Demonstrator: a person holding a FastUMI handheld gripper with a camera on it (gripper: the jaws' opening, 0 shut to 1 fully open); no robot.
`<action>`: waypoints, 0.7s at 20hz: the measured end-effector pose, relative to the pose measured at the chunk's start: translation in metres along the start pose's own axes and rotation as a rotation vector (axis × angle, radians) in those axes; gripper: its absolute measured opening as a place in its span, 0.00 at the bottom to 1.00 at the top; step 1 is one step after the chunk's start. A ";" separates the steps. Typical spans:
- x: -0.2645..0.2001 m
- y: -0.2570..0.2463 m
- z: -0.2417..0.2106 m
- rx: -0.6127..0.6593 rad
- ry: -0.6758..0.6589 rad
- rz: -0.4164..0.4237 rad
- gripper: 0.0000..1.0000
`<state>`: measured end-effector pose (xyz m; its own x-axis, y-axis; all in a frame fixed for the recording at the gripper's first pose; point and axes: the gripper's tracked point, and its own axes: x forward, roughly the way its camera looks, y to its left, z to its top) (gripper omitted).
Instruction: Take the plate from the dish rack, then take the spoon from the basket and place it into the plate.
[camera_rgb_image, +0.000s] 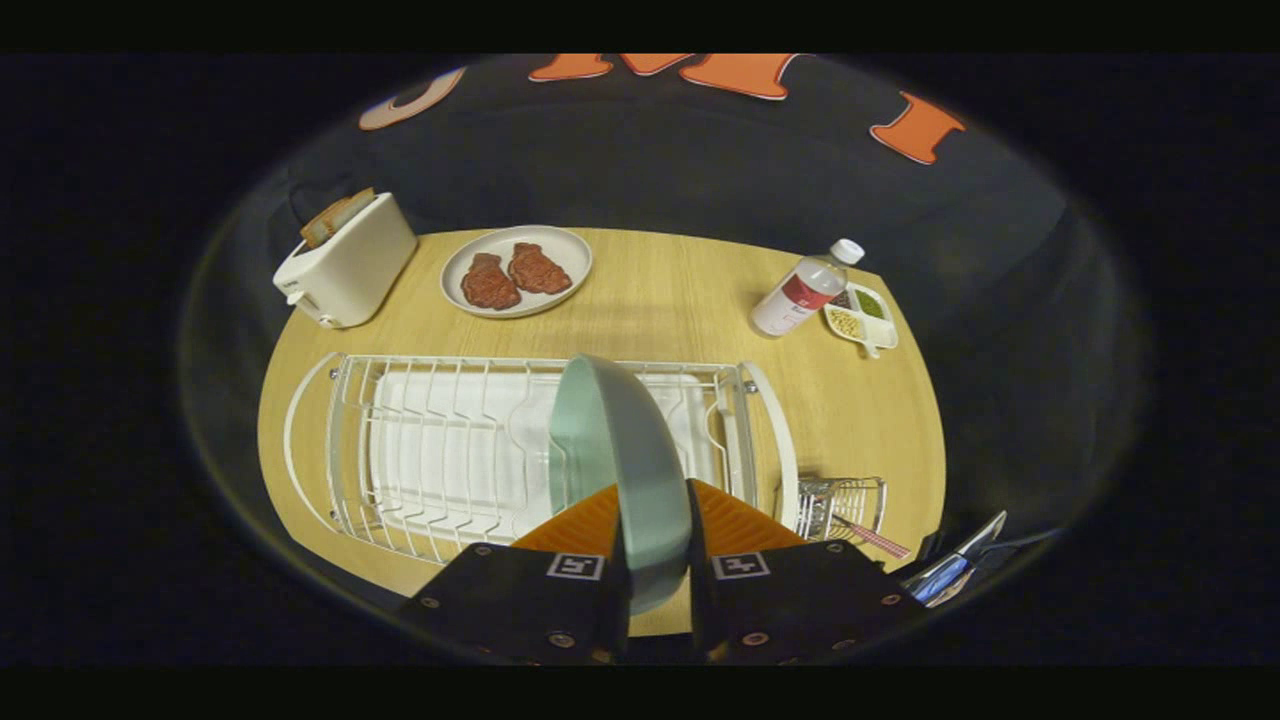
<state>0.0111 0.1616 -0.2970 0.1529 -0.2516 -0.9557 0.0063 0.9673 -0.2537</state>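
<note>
A pale green plate (615, 450) stands on edge between my two fingers, and my gripper (652, 515) is shut on its rim. The plate rises above the white wire dish rack (440, 450), which lies on the wooden table just beyond the fingers. To the right of the rack hangs a small wire basket (845, 500). A spoon (875, 540) with a reddish handle sticks out of the basket toward me.
A white toaster (345, 265) with bread stands at the back left. Beside it is a plate with two pieces of meat (517, 270). At the back right are a white bottle (805, 290) and a small divided dish (862, 318).
</note>
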 end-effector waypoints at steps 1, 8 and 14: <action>-0.003 -0.001 0.002 0.005 -0.011 -0.018 0.24; -0.031 -0.017 0.003 0.016 -0.078 -0.069 0.24; -0.061 -0.041 -0.019 0.077 -0.130 0.003 0.24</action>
<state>-0.0171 0.1366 -0.2311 0.2797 -0.2477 -0.9276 0.0809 0.9688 -0.2343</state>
